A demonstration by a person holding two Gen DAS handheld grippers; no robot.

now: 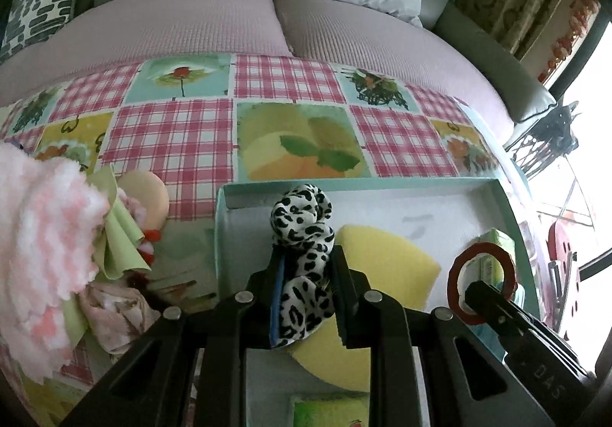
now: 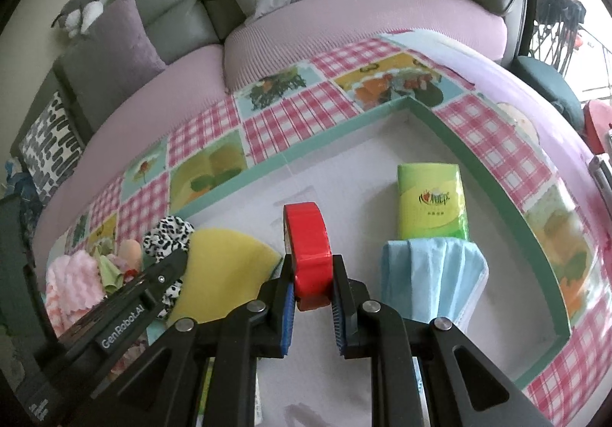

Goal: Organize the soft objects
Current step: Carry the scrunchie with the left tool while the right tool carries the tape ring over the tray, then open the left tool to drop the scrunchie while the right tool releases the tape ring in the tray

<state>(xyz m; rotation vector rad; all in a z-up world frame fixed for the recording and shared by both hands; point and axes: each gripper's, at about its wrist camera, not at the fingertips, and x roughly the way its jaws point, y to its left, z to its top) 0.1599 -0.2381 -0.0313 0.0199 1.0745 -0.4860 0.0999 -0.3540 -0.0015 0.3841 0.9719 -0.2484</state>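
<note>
A grey sofa (image 2: 267,6) with pale cushions stands behind a table under a pink-checked patchwork tablecloth (image 1: 172,144), and on the table lies a shallow white tray with a mint-green rim (image 2: 237,178). The left gripper (image 1: 304,285) pinches a leopard-print fabric scrunchie (image 1: 302,235) between its fingers, above the tray's left end, over a yellow sponge (image 1: 386,258). The scrunchie looks light, limp and easily squashed, so a pinch across its bunched middle should hold it. The right gripper (image 2: 314,293) clamps a roll of red tape (image 2: 308,247) by its flat sides; this looks stiff and smooth. Seen from the right wrist, a green tissue pack (image 2: 432,201) lies at two o'clock of the tape and a blue face mask (image 2: 432,274) at three o'clock. Bare tray floor lies open at twelve o'clock, bounded by the low rim. Outside the tray, at nine o'clock in the left wrist view, a fluffy pink cloth (image 1: 42,235) heads a pile of soft things.
</note>
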